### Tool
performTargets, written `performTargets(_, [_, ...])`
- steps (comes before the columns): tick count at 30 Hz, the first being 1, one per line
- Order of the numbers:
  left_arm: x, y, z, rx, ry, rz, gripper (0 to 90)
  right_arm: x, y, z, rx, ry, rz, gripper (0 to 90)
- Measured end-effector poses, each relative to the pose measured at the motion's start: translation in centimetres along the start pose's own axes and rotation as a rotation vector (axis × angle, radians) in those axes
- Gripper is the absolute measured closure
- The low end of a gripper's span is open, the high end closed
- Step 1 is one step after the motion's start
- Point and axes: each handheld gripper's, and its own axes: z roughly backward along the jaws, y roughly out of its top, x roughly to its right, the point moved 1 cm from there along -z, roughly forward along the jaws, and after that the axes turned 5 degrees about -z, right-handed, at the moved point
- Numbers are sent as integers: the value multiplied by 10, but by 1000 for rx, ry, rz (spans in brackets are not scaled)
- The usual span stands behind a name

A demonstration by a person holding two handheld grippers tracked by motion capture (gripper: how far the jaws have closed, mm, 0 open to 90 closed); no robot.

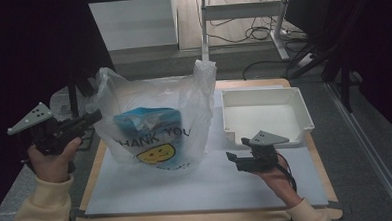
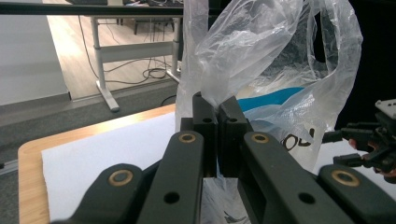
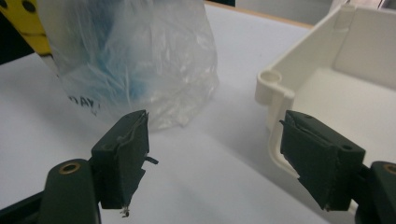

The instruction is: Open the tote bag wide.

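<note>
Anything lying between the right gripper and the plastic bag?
Nothing: in the high view, bare white table cover separates the open right gripper from the plastic bag. The right gripper view agrees.

Glossy, crinkled clear plastic bag (image 1: 154, 117)

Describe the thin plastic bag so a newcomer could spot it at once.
On the white sheet covering the wooden table, left of the white plastic tray, stands a translucent plastic bag. The left gripper pinches its handle. Its yellow smiley face and THANK YOU print single it out.
</note>
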Motion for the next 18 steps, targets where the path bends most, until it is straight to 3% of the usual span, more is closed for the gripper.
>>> performTargets(7, [1,0,-4,2,-3,1,885,-1,35,9,53,9,12,248])
performTargets(18, [0,1,-2,1,7,8,885,-9,93,21,117,59,25,249])
